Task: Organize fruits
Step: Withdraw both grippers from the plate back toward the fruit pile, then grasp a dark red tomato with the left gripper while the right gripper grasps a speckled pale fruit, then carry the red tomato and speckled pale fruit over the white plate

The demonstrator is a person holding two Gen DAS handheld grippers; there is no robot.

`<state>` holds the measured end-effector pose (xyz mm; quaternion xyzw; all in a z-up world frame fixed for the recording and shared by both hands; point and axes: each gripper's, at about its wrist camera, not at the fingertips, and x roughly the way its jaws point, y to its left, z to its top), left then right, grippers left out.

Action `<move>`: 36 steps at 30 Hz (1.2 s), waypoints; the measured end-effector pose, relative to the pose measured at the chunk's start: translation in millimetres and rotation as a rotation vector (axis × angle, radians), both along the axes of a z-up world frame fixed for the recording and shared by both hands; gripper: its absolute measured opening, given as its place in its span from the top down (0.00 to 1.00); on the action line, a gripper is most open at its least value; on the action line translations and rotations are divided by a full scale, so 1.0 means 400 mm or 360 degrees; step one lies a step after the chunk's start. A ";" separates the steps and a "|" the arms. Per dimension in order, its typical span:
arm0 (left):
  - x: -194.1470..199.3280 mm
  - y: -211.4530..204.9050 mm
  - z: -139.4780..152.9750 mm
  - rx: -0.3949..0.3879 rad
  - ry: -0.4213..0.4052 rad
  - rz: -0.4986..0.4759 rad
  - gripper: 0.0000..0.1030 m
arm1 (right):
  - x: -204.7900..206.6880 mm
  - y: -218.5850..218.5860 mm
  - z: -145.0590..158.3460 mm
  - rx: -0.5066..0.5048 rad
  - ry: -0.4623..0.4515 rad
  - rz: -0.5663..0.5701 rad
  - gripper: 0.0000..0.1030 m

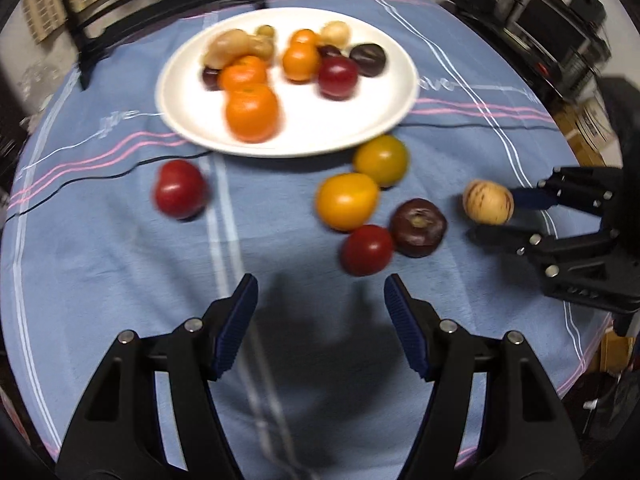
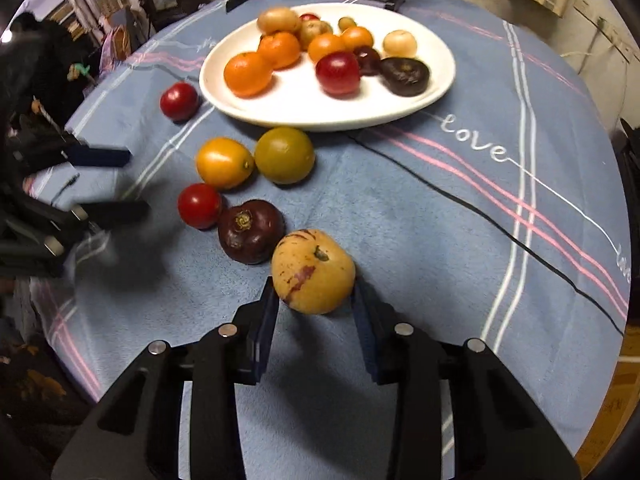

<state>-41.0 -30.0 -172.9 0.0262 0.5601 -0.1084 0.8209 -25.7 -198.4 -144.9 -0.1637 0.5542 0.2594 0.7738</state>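
Round table under blue striped cloth. Right gripper clamped on pale yellow purple-streaked round fruit; left gripper apart, empty, red tomato just ahead.

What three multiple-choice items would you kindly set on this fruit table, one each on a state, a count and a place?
1. The left hand-held gripper is: A. open and empty; B. shut on an orange; C. shut on a tomato.
2. How many fruits lie off the white plate? A. three; B. six; C. nine.
3. Where is the pale streaked fruit? A. on the white plate; B. in the left hand-held gripper; C. between the fingers of the right hand-held gripper.
Answers: A, its jaws stand apart over bare cloth; B, six sit outside the rim, counting the pale one; C, both pads press its sides.
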 end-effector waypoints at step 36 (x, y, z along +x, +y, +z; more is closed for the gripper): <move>0.090 0.098 0.309 -0.0087 -0.0391 0.0090 0.70 | 0.040 0.053 0.345 0.0344 -0.0388 -0.0058 0.64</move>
